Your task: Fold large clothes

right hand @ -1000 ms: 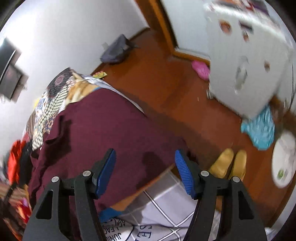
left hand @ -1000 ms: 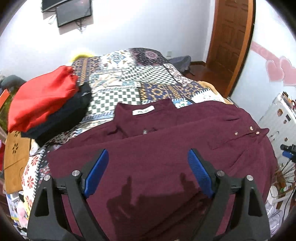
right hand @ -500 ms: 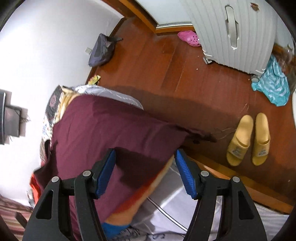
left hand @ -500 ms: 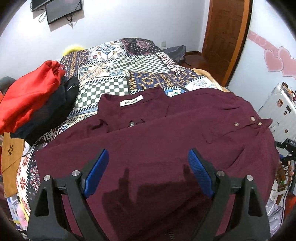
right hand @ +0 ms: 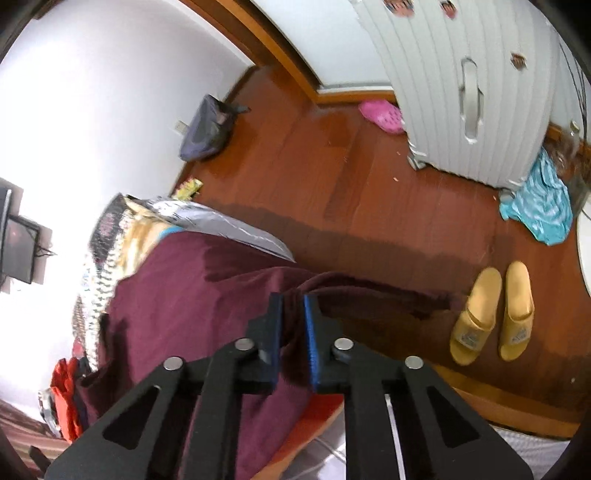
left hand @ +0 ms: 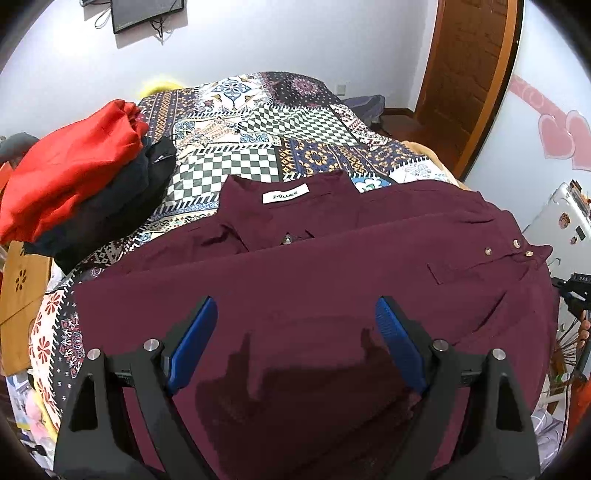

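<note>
Right gripper [right hand: 293, 306], bottom centre: jaws pinched on a fold of the maroon shirt [right hand: 177, 306]. Left gripper [left hand: 295, 321], lower frame: jaws wide, empty, above shirt spread mid-frame on patchwork bedspread [left hand: 258, 125]. Red-and-black clothes pile [left hand: 74, 177] at left.

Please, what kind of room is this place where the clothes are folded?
Most likely a bedroom in a home: a bed with a patchwork-patterned quilt holds the maroon button shirt, yellow slippers stand on the wooden floor, and a dark screen hangs on the wall.
</note>
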Available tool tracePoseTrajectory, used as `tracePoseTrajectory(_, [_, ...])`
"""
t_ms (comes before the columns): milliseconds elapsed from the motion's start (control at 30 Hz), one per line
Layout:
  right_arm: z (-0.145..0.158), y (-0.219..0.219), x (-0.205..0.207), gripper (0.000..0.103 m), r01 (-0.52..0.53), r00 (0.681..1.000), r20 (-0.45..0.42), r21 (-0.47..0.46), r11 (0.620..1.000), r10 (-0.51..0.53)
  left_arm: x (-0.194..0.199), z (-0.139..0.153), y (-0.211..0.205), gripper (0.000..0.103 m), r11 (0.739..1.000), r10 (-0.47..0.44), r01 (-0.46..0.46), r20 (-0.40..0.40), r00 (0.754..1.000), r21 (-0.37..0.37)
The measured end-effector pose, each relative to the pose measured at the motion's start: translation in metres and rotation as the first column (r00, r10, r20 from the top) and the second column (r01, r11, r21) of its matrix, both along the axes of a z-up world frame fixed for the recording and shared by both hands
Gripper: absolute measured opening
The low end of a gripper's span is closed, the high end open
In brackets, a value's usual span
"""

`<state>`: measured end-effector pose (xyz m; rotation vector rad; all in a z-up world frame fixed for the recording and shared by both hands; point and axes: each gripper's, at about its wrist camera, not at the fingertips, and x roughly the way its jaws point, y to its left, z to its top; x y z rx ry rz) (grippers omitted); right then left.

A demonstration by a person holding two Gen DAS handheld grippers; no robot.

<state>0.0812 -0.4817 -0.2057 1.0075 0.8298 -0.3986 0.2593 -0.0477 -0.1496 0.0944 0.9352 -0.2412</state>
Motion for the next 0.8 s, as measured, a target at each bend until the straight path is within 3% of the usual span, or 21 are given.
tracePoseTrajectory(267, [0.089, 0.036, 0.024, 0.009, -0.105, 0.972, 0.196, -0.131, 0.986, 0.129, -0.016, 0.017, 0.020, 0.088, 1.000, 0.011, -0.009, 0.056, 0.998, -0.029])
tracePoseTrajectory(367, [0.129, 0.072, 0.040, 0.009, -0.179, 0.937, 0.259, -0.223, 0.958, 0.235, -0.024, 0.022, 0.031, 0.088, 0.998, 0.019, -0.015, 0.073, 0.997, -0.055])
tracePoseTrajectory(500, [0.165, 0.145, 0.058, 0.009, -0.317, 0.857, 0.282, -0.373, 0.872, 0.432, -0.031, 0.024, 0.043, 0.088, 0.997, 0.031, -0.025, 0.080, 0.996, -0.066])
tracePoseTrajectory(600, [0.156, 0.190, 0.070, 0.009, -0.418, 0.811, 0.221, -0.430, 0.800, 0.542, -0.036, 0.023, 0.052, 0.088, 0.997, 0.041, -0.036, 0.077, 0.996, -0.065])
tracePoseTrajectory(667, [0.132, 0.213, 0.080, 0.009, -0.489, 0.793, 0.146, -0.427, 0.761, 0.592, -0.037, 0.021, 0.056, 0.088, 0.996, 0.050, -0.044, 0.072, 0.996, -0.072])
tracePoseTrajectory(800, [0.086, 0.225, 0.089, 0.011, -0.577, 0.775, 0.057, -0.341, 0.742, 0.629, -0.040, 0.017, 0.061, 0.088, 0.995, 0.061, -0.056, 0.056, 0.997, -0.084])
